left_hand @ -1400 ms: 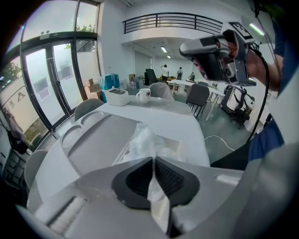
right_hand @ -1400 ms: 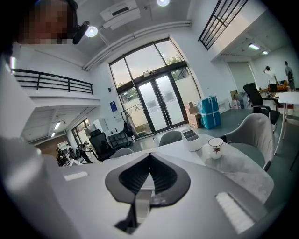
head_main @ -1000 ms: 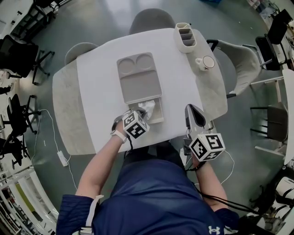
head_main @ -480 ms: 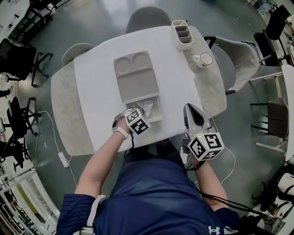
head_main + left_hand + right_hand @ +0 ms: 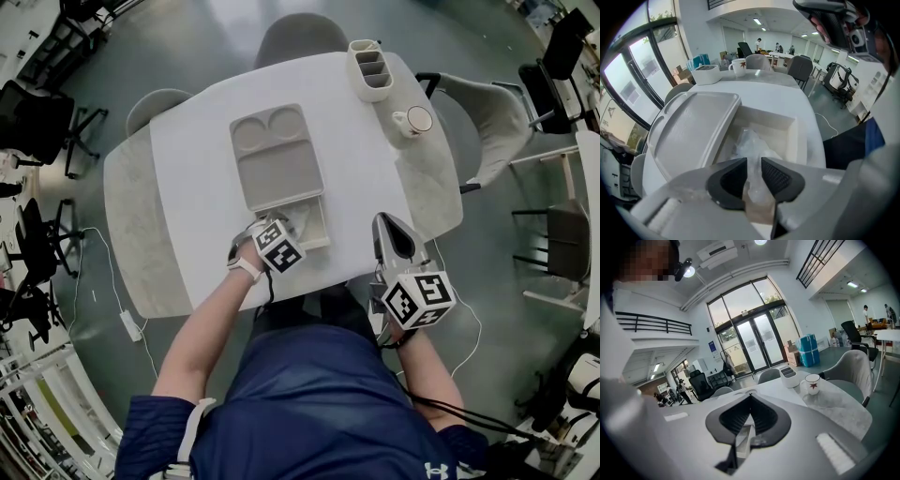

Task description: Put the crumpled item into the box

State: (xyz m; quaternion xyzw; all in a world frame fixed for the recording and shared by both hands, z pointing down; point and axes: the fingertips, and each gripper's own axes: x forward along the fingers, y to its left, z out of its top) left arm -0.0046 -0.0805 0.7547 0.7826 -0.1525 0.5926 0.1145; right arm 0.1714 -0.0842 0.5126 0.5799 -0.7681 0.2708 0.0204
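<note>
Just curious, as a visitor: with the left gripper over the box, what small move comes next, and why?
Probably lift the left gripper straight up. Its jaws have just been opening and now stand apart. The crumpled item already lies inside the box, between the jaws, so backing away should leave it there.

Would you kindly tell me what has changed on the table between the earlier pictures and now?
The left gripper sank a little into the open end of the box. Its jaws have just been opening, letting go of the crumpled plastic, which now lies in the box between the parted jaws. The right gripper, shut and empty, the lid and the cup stayed put.
</note>
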